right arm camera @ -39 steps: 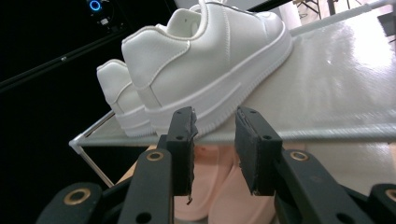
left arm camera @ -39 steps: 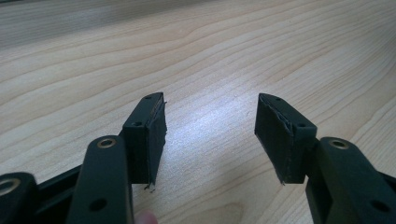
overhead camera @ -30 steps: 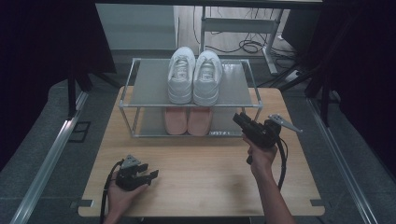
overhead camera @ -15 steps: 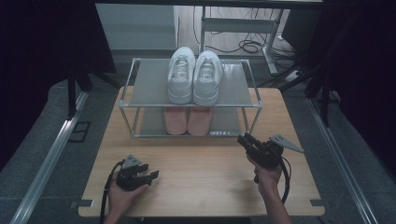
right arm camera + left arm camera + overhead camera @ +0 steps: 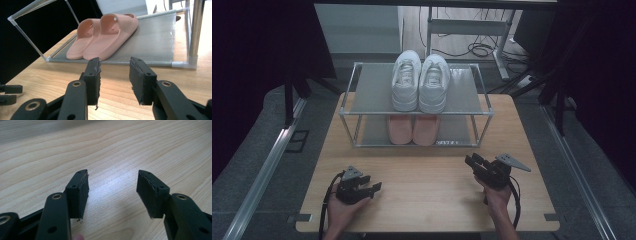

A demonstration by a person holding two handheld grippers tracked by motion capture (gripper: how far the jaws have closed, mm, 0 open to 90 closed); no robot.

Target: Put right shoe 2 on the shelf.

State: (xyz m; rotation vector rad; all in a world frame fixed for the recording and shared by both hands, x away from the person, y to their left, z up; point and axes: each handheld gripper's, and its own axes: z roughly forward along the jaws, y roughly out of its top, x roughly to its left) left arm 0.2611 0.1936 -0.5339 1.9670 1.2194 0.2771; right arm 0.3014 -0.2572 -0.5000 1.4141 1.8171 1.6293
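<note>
The right tool (image 5: 473,162) has come down from beside the rack (image 5: 482,113) to just above the surface (image 5: 422,200), near its right front. Its jaws have just been opening and now stand apart with nothing between them; in the right gripper view they aim at the pink slippers (image 5: 105,35). This reads as a settling of the hand before, or after, work on the rack, most likely a reach toward the slippers.

The left tool (image 5: 371,189) rests low over the surface at the left front, unmoved, jaws apart and empty.

The slippers lie side by side on the lower shelf, beneath the white sneakers (image 5: 420,82) on the top shelf. Their long axis runs front to back across the shelf, with one end facing the person; toe or heel cannot be told for certain.
</note>
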